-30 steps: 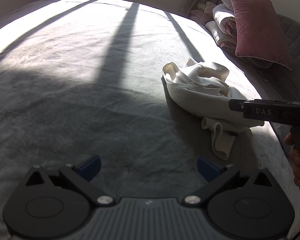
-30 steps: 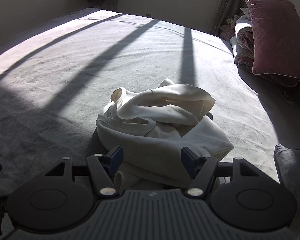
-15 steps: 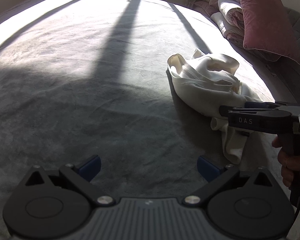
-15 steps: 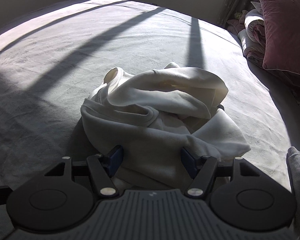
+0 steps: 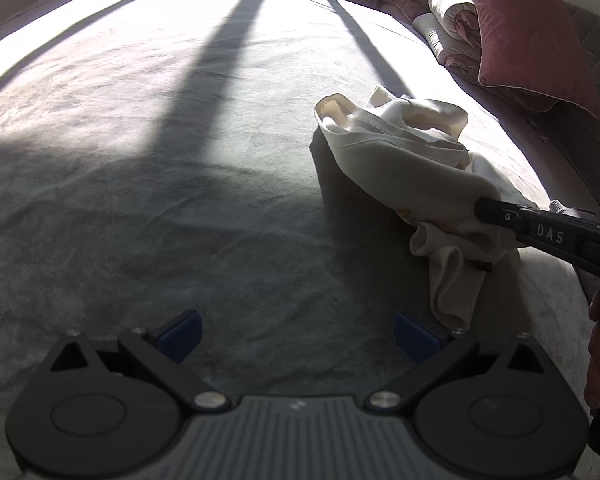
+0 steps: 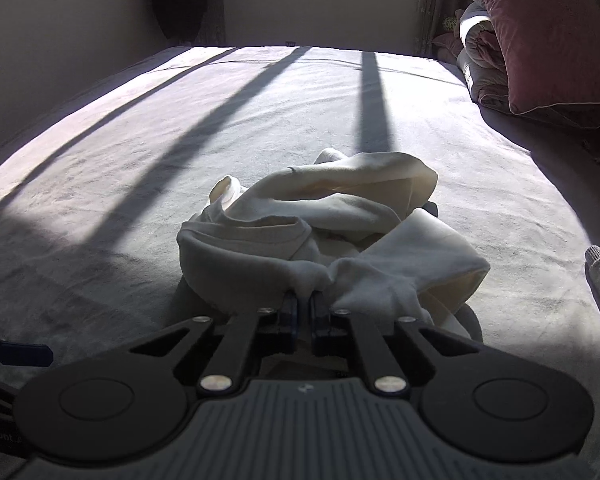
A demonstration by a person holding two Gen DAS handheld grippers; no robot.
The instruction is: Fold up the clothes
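Presently my right gripper (image 6: 304, 304) has its fingers (image 6: 290, 312) pressed together on a bunched fold at the near edge of the cream sweatshirt (image 6: 320, 232); cloth puckers up between the blue pads. The garment lies crumpled in a heap on the grey bed (image 6: 180, 140), roughly mid-bed and toward the side where the pink pillow (image 6: 548, 36) leans on rolled bedding (image 6: 480, 68).

My left gripper (image 5: 296, 332) is spread wide with nothing between its fingers (image 5: 180, 332), over bare bedcover. From the left wrist view the sweatshirt (image 5: 396, 160) lies ahead and to the right, well apart from the left fingers, while the right gripper (image 5: 540, 232) reaches in from the right edge onto the heap's near end. A limp, sleeve-like portion (image 5: 452, 284) hangs down below that grip; I cannot tell for certain that it is a sleeve.

Finding: the heap's long run goes from the held end away toward the ribbed opening (image 6: 260, 226) at the far left. The right hand has the garment; the left is the farther one. I judge the next move calls for the left fingers to travel rightward and forward to a second edge so the cloth can be spread flat. Risk: a bunched grip may hold several layers.
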